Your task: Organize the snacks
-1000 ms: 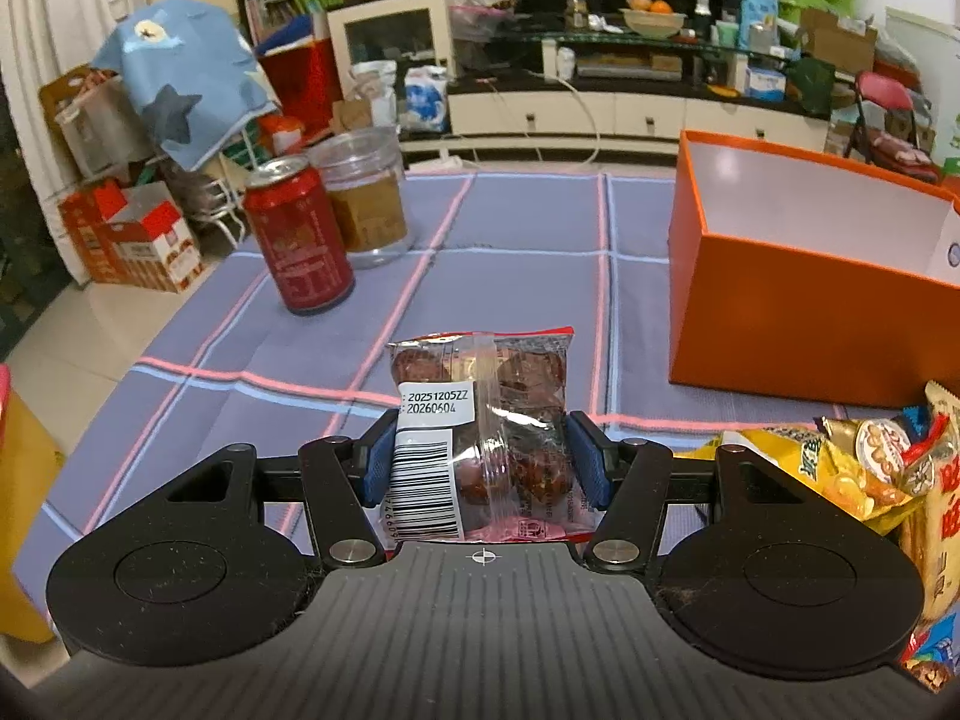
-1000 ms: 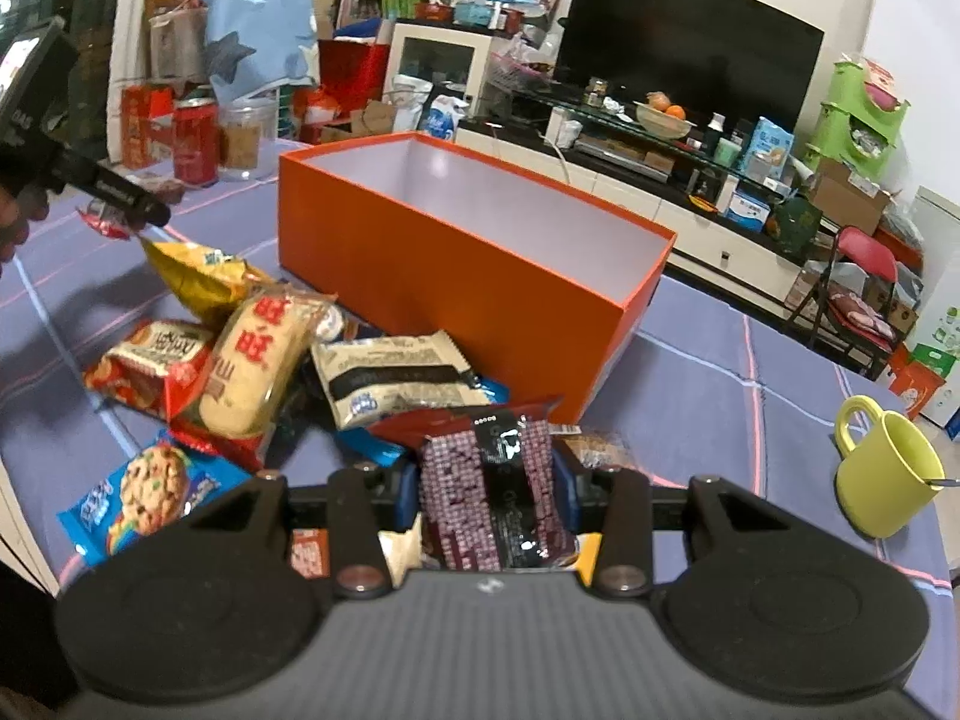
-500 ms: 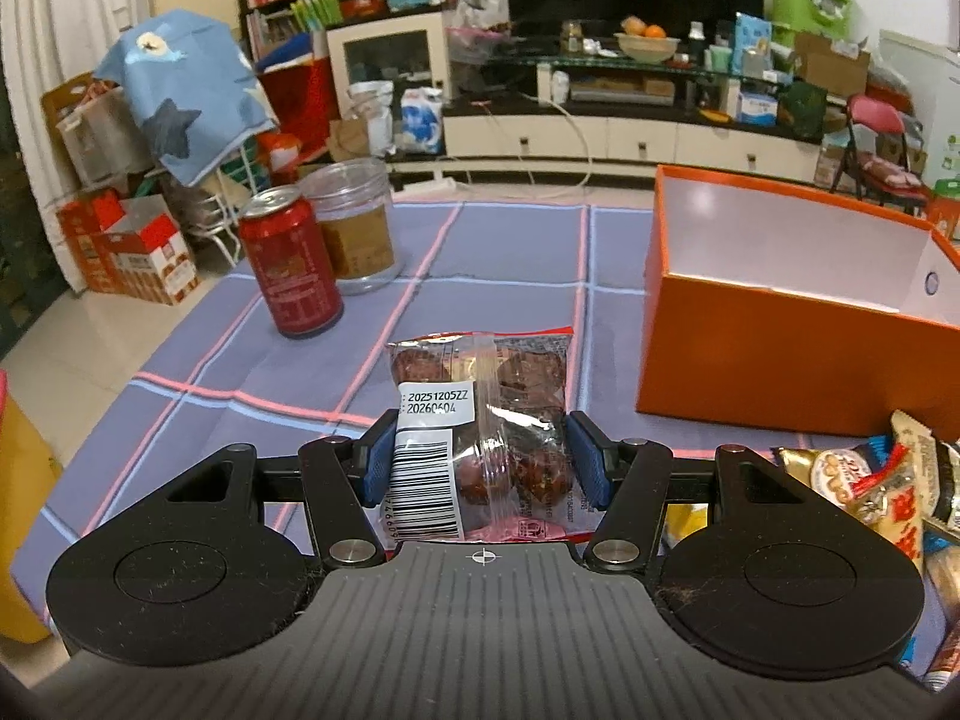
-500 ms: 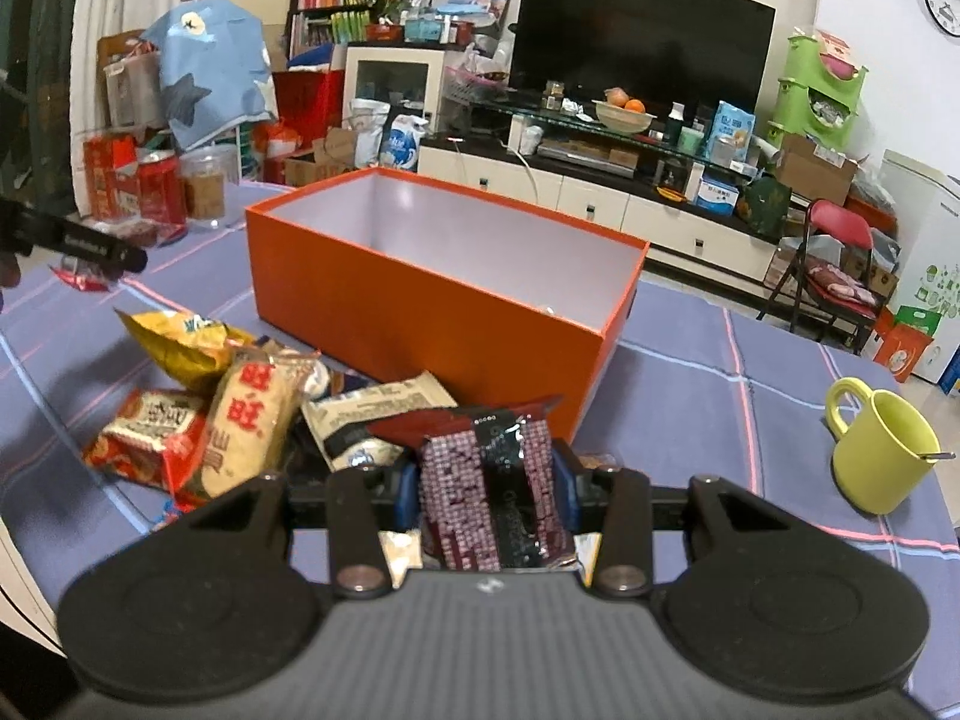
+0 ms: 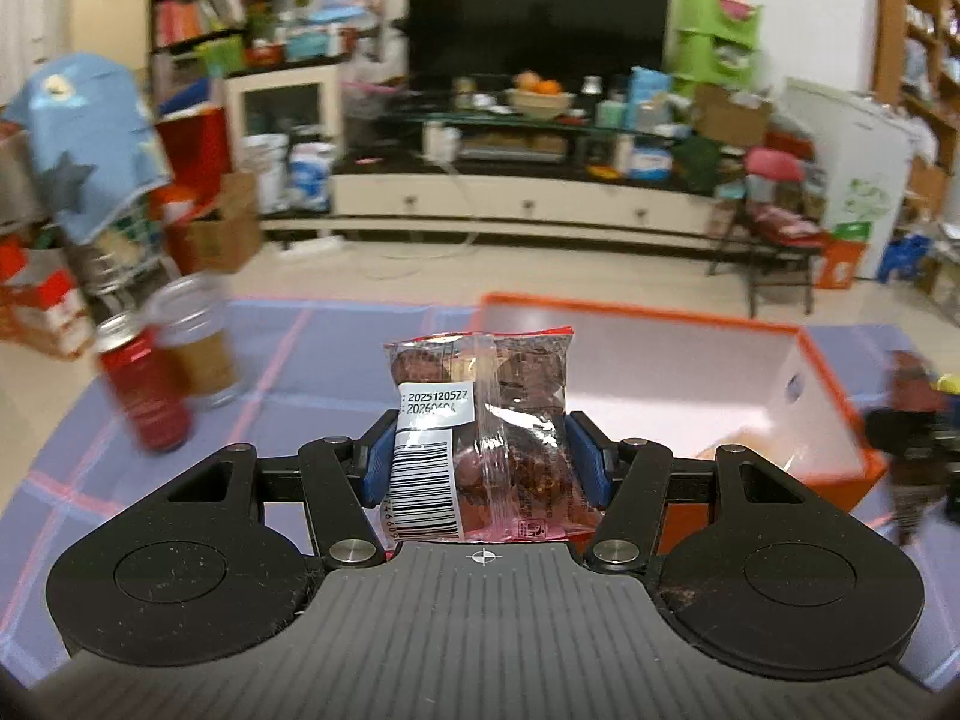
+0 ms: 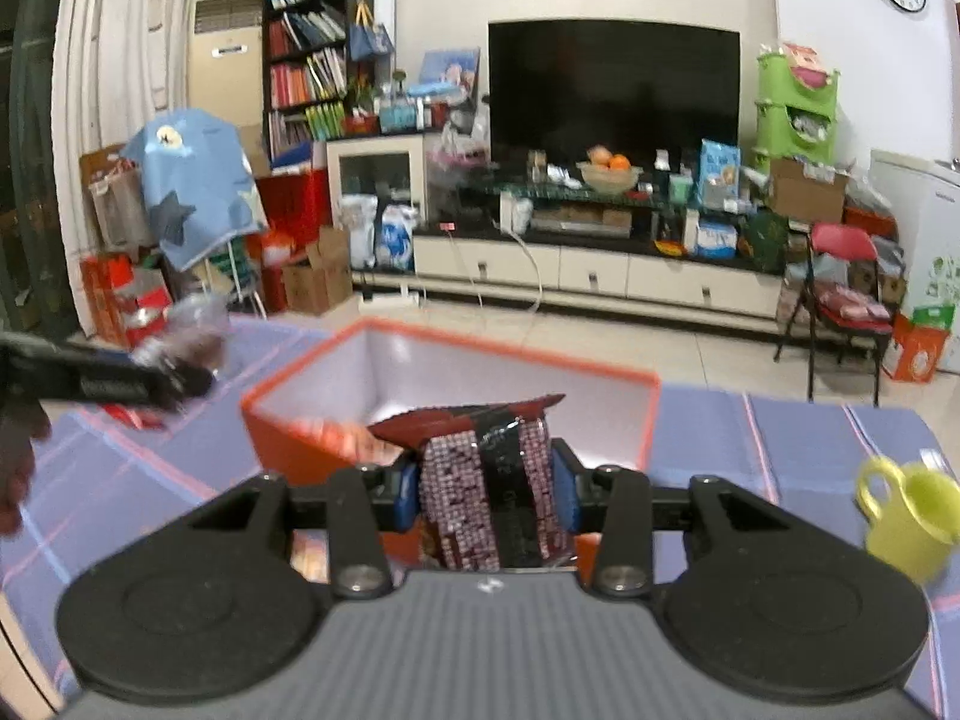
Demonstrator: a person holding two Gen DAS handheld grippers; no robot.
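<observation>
My left gripper [image 5: 480,459] is shut on a clear snack packet [image 5: 480,438] with dark round pieces and a barcode label, held upright just before the near left corner of the open orange box [image 5: 837,396]. My right gripper [image 6: 486,495] is shut on a dark checkered snack packet [image 6: 489,492], held above the near wall of the same orange box [image 6: 651,420]. The box has a white inside. The left gripper with its packet shows blurred at the left of the right wrist view [image 6: 150,372]. The right gripper shows blurred at the right edge of the left wrist view [image 5: 912,438].
A red can [image 5: 144,396] and a clear jar [image 5: 198,348] stand on the purple cloth [image 5: 336,348] at the left. A yellow-green mug [image 6: 912,516] stands at the right. Beyond the table are a TV stand and cluttered floor.
Both grippers have risen and moved toward the orange box with their packets. The snack pile on the cloth has dropped out of both views.
</observation>
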